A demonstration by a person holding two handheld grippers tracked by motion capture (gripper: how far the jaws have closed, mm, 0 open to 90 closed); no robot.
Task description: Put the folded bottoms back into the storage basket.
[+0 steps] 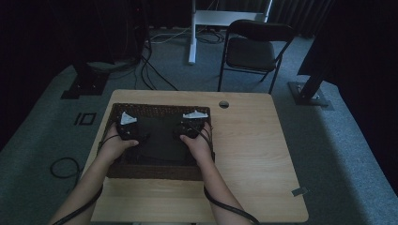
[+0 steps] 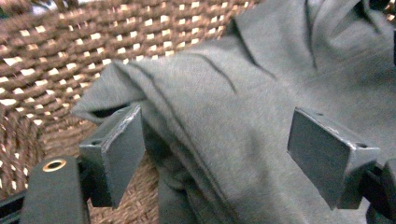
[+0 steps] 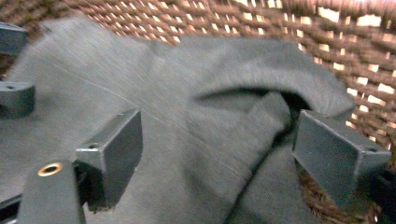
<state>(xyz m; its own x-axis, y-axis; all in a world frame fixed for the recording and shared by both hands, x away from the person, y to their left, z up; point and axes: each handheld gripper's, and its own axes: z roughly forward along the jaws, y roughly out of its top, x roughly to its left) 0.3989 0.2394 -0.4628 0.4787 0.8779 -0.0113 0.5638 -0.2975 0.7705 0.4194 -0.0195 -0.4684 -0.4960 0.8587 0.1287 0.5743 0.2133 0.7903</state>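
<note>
A dark grey cloth (image 1: 157,138) lies folded inside a brown woven basket (image 1: 155,172) on the wooden table. My left gripper (image 1: 127,127) is over the cloth's left side and my right gripper (image 1: 191,126) over its right side, both inside the basket. In the left gripper view the left gripper (image 2: 224,149) is open, its jaws set wide on either side of a rumpled fold of cloth (image 2: 224,107) without pressing it. In the right gripper view the right gripper (image 3: 215,158) is open too, straddling a rolled fold of cloth (image 3: 187,93) beside the basket wall (image 3: 355,60).
The light wooden table (image 1: 253,154) has bare surface to the right of the basket, a round cable hole (image 1: 224,104) and a small grey clip (image 1: 299,191) at its right front edge. A black folding chair (image 1: 253,49) stands behind it. Cables (image 1: 63,166) lie on the carpet.
</note>
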